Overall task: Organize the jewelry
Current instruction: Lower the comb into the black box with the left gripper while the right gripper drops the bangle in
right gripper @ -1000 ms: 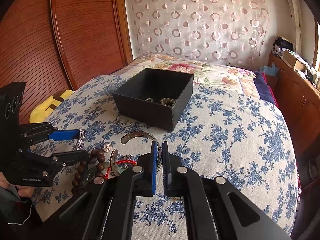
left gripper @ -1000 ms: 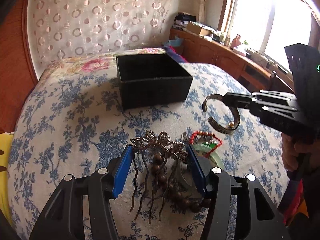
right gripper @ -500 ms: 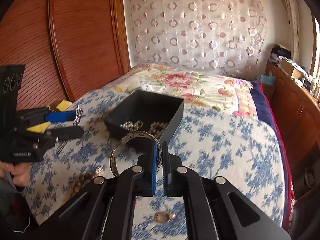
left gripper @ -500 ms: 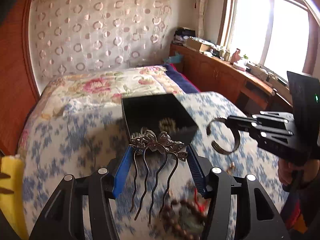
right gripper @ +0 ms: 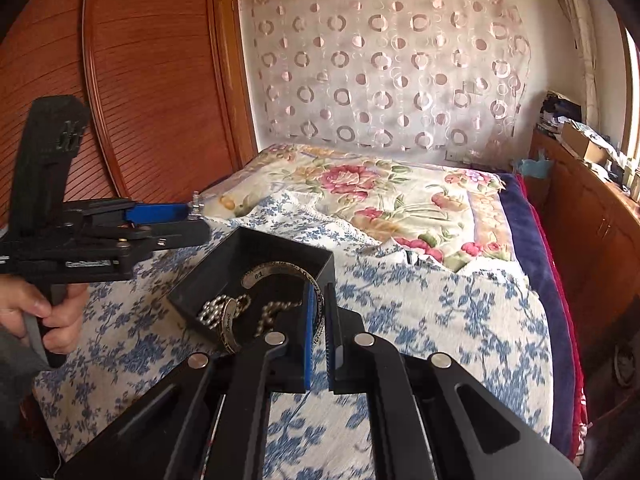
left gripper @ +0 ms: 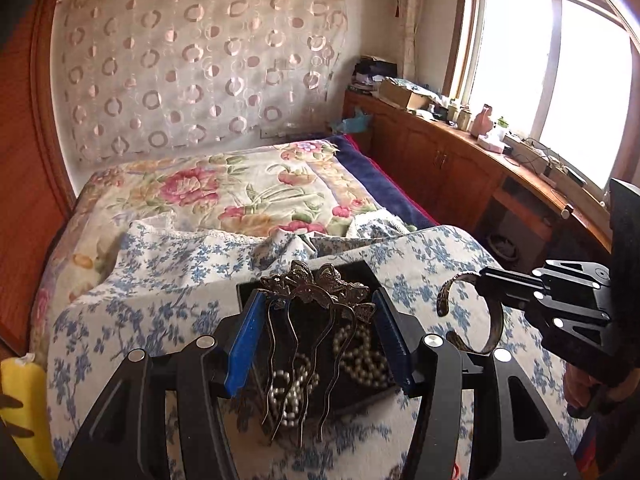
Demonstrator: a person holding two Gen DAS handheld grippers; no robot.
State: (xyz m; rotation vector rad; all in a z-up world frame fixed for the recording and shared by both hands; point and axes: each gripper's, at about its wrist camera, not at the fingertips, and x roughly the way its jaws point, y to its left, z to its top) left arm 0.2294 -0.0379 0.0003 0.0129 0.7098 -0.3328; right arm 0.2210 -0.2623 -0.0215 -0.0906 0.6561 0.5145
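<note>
My left gripper [left gripper: 316, 312] is shut on a bronze hair comb [left gripper: 316, 292] with an ornate top and long prongs, held above the black box [left gripper: 356, 270]. Pearl strands [left gripper: 360, 356] lie in the box. My right gripper [right gripper: 319, 300] is shut on a metal cuff bracelet [right gripper: 280, 270], held over the black box [right gripper: 256, 256], which holds bead chains [right gripper: 224, 308]. The right gripper [left gripper: 480, 284] with the cuff [left gripper: 494, 320] shows at the right of the left wrist view. The left gripper [right gripper: 196, 220] shows at the left of the right wrist view.
The box stands on a blue-flowered cloth [right gripper: 440, 320] spread on a bed with a floral cover [right gripper: 380, 188]. A wooden wardrobe [right gripper: 152, 80] is left of the bed. A wooden counter [left gripper: 460, 152] with clutter runs under the window at the right. A yellow object [left gripper: 24, 400] lies at the bed's left edge.
Both grippers have risen off the cloth and moved forward to the black box, each carrying its piece. The remaining jewelry on the cloth has dropped out of view.
</note>
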